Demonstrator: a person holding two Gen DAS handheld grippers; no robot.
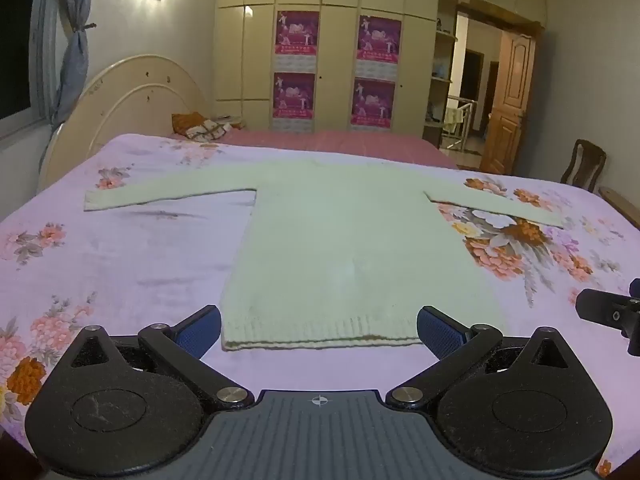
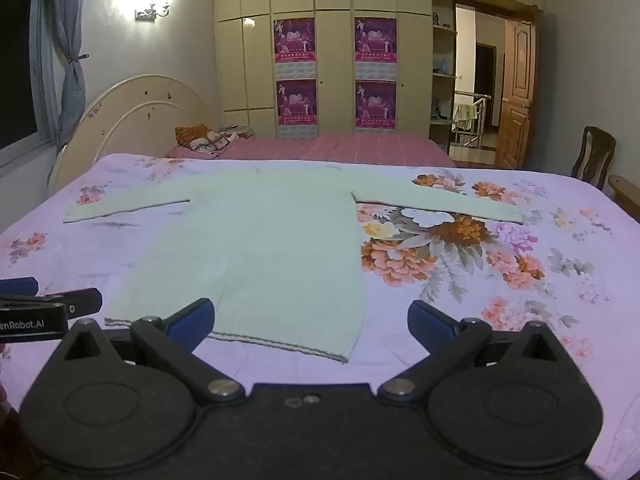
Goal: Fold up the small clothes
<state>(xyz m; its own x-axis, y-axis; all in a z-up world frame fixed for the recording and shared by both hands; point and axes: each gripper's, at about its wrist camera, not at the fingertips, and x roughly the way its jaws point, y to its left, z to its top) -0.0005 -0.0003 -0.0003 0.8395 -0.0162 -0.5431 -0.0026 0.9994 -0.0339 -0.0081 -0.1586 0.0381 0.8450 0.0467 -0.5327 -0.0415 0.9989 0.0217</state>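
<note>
A pale green knit sweater (image 1: 340, 248) lies flat on the floral bed cover (image 1: 120, 264), both sleeves spread sideways and its ribbed hem toward me. My left gripper (image 1: 319, 330) is open, hovering just short of the hem, its blue pads (image 1: 200, 330) spanning the hem's width. In the right wrist view the sweater (image 2: 260, 248) lies left of centre. My right gripper (image 2: 311, 322) is open above the hem's right corner. The left gripper (image 2: 48, 308) shows at this view's left edge, and the right gripper (image 1: 612, 312) at the left view's right edge.
The bed cover (image 2: 500, 280) is lilac with flower prints. Behind it lie a pink sheet (image 1: 340, 142), a cream headboard (image 1: 132, 100) and pillows (image 1: 200, 126). A wardrobe (image 1: 328, 40) stands at the back; a wooden chair (image 1: 584, 166) and open door (image 1: 512, 104) are at right.
</note>
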